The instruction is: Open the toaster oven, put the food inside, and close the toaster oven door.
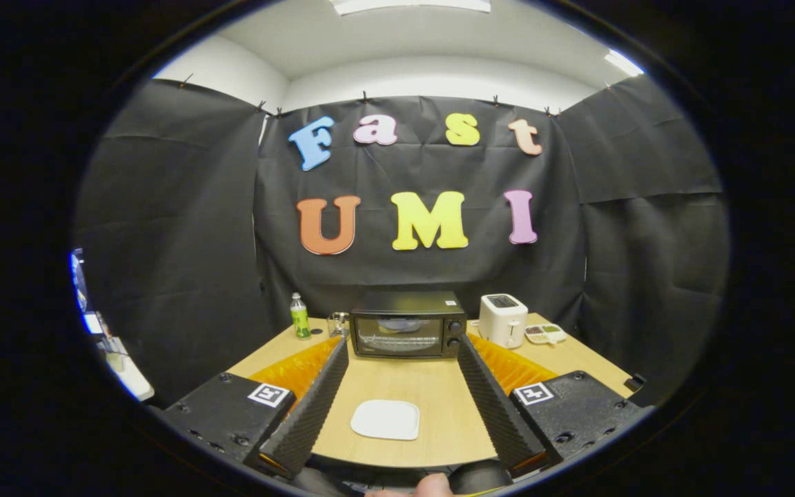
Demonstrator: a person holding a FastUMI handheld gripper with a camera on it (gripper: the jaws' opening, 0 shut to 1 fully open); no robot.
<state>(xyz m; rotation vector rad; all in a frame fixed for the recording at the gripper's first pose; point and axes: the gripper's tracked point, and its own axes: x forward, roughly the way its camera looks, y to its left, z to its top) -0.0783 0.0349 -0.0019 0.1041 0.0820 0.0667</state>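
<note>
Hovering above the near end of the table (439, 386), the gripper (403, 348) has its jaws spread wide, gripping nothing. A white plate (385, 419) lies flat on the wood between the fingers, nearer their base than their tips. Dead ahead at 12 o'clock, just beyond the fingertips, sits the oven (408, 323) — door shut, knobs on its right side, something pale dimly visible through the glass, though I cannot tell what. At about 1 o'clock from the oven stands a white toaster (502, 319), with a small tray (544, 334) of food just past it. At 11 o'clock a green bottle (299, 316) stands upright — a clear glass (337, 324) sits between it and the oven.
</note>
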